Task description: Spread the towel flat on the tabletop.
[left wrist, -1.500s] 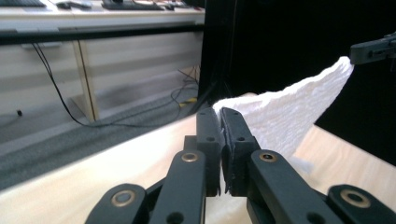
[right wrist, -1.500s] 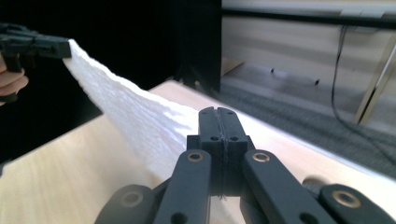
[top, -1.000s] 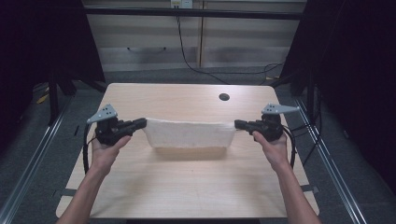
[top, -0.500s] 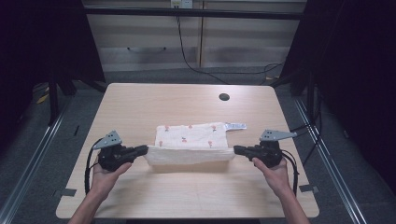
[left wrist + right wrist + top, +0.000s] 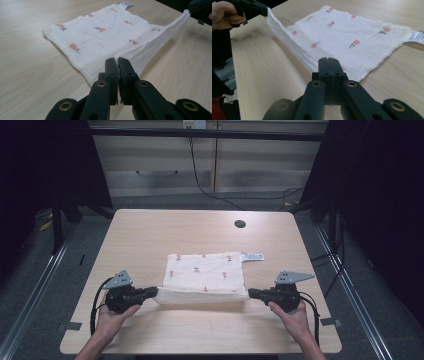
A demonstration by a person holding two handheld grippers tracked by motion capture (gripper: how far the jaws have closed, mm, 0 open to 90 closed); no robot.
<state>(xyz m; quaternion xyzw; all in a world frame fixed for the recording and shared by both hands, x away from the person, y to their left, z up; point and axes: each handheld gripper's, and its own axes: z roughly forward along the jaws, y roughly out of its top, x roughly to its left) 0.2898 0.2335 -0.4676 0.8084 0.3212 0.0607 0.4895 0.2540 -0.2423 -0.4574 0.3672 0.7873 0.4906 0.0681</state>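
A white cloth printed with small red flowers on green stems lies folded near the middle of the tabletop, a little toward the person's side. Its far part rests flat on the wood; its near edge is lifted off the surface and pulled taut between the two tools, so that it stands as a low, straight band. In the left gripper view that band runs away to the upper right; in the right gripper view it runs away to the upper left.

A small white care label sticks out from the cloth's far right corner and lies flat on the tabletop. It carries dark print, too small to read in any view.

The left hand-held gripper has its jaws closed on the near left corner of the cloth, the fabric pinched between the pads. The right hand-held gripper is clamped on the near right corner, its jaws pressed together with fabric between them. Each is held by a hand low over the tabletop, just beside the cloth's ends, with a black cable trailing back.

A round dark hole sits in the tabletop well beyond the cloth.
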